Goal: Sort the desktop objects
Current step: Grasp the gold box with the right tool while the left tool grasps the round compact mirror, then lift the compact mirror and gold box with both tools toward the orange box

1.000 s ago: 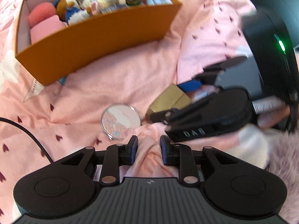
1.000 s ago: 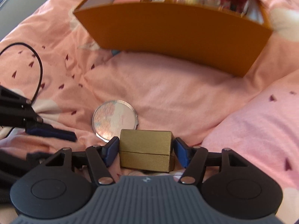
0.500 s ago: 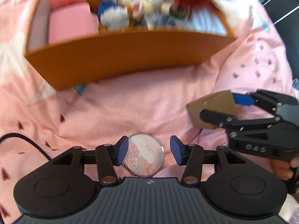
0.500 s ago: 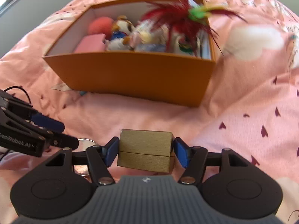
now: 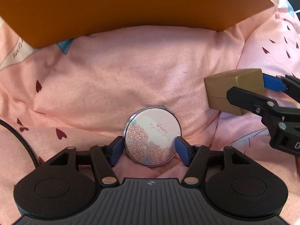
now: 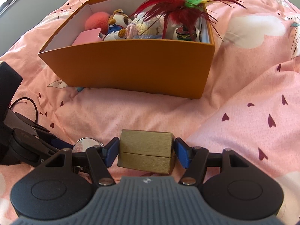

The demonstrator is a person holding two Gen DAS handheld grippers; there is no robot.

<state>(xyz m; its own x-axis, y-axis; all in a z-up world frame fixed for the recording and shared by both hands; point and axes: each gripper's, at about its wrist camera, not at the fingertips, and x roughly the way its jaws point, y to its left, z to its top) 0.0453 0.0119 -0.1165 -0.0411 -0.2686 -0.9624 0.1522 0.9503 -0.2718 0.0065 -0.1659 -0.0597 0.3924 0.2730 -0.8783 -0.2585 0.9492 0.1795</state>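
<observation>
Pink heart-print bedspread [image 6: 253, 97], black cable [image 5: 16, 136]

Your bedsheet [image 5: 146, 71] reads as soft matt pink cloth, creased. Round compact [image 5: 152, 136] – glossy printed lid, thin shiny metal rim. Gold box [image 6: 145, 153] has a brushed, faintly ribbed matt finish. Orange box [image 6: 135, 65] looks like smooth matt card, white inside. Your gripper frames – matt black plastic; feathers [image 6: 180, 5] glossy.
</observation>
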